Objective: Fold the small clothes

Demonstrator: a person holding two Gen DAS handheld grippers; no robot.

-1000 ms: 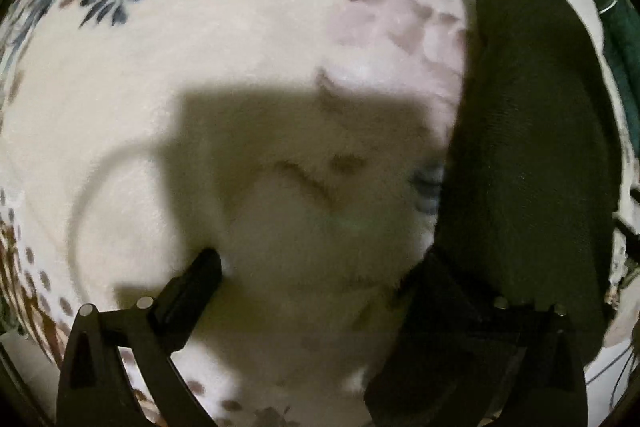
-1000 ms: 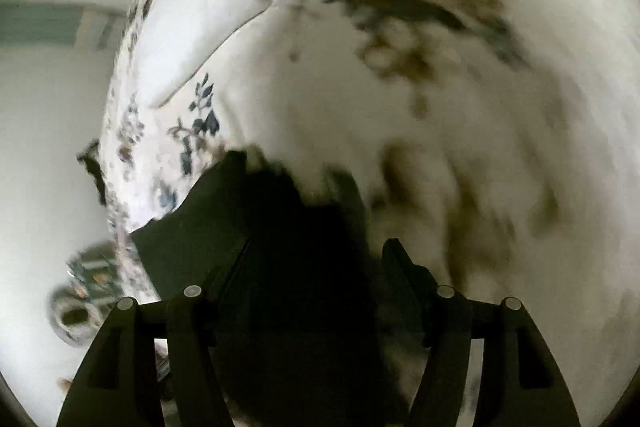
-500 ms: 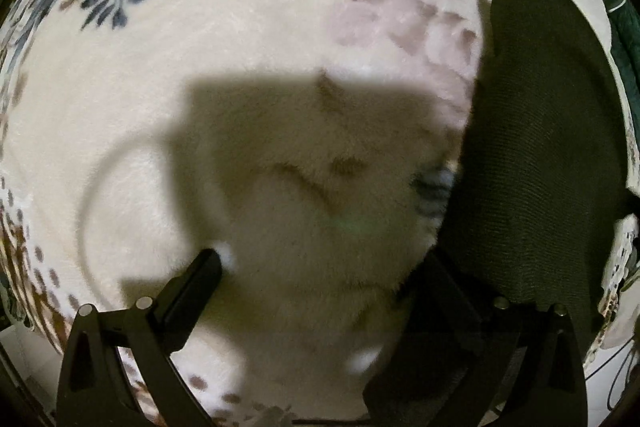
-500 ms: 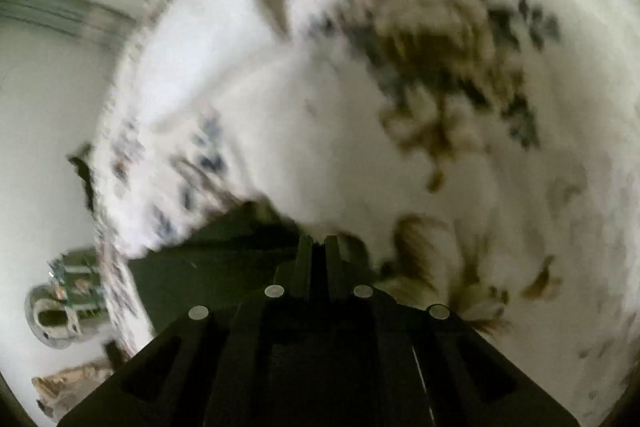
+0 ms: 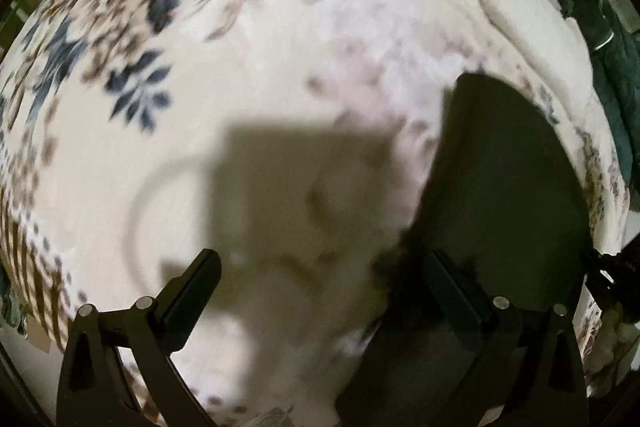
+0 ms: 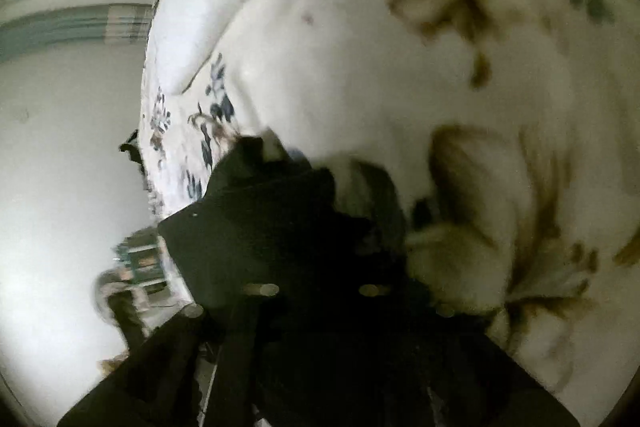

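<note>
Left wrist view: dark knit garment on plush floral blanket.

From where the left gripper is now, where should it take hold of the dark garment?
Probably the garment's long left edge, which lies flat on the blanket with nothing beside it. Bring the open left gripper straight down over that edge, one finger on the cloth and one on the blanket. The right gripper is already shut on the garment.
</note>
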